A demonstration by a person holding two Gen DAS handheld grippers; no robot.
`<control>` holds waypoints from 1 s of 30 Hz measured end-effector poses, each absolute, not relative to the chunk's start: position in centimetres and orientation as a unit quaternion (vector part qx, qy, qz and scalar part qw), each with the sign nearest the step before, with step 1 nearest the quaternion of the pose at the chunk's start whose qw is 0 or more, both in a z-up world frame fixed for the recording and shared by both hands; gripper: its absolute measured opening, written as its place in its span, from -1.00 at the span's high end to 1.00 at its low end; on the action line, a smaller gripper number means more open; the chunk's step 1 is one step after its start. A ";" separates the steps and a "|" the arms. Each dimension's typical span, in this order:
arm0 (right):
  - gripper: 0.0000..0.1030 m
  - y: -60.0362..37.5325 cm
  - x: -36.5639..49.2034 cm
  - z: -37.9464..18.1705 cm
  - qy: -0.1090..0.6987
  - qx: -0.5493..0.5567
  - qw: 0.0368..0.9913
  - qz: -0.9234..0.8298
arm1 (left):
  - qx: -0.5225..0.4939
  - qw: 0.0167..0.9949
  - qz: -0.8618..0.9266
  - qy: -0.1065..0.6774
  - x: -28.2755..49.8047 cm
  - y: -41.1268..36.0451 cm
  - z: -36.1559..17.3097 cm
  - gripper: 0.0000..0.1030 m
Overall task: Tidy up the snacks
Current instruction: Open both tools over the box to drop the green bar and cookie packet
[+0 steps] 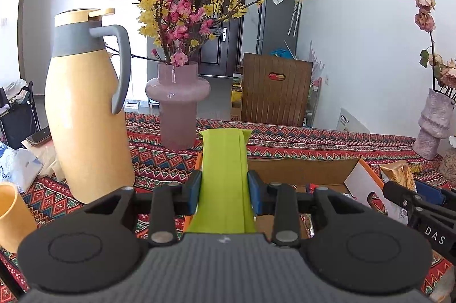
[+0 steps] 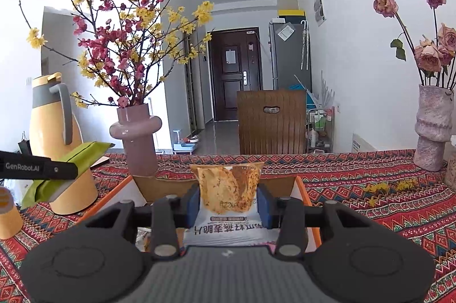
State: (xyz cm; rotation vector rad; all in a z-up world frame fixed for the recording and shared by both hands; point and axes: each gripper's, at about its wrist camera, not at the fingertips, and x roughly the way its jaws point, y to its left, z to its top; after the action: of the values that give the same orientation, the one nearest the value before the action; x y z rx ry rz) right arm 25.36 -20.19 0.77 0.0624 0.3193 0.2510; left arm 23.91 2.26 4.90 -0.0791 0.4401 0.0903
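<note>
Left wrist view: your left gripper [image 1: 223, 190] jaws are clamping a green packet [image 1: 223, 169], your right gripper [image 2: 228, 206] jaws an oat-crisp bag [image 2: 229, 186], both hovering over the cardboard box [image 1: 302, 169] below. Next, you're probably lowering each inside, then releasing.

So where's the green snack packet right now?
The green snack packet is pinched in the left gripper, held up above the cardboard box, just right of the yellow jug.

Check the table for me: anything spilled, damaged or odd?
Only small yellow fallen petals scattered on the patterned tablecloth, near the grey vase of wilted roses. The cardboard box and yellow jug look fine.
</note>
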 end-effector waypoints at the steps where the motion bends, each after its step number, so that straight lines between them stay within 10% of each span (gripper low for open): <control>1: 0.22 -20.1 25.7 0.6 0.160 0.030 0.979 0.125 | -0.041 0.974 0.045 0.219 24.3 2.4 4.7 0.32; 30: 0.14 -19.6 29.4 -3.4 0.201 0.036 0.973 0.108 | -0.051 0.967 0.023 0.249 28.1 3.1 -0.9 0.26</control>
State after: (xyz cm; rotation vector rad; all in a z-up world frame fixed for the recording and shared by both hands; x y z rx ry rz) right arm 29.40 -19.58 -3.44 0.0737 0.4052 0.2174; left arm 28.09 3.13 -0.94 -0.1041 0.5039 0.0467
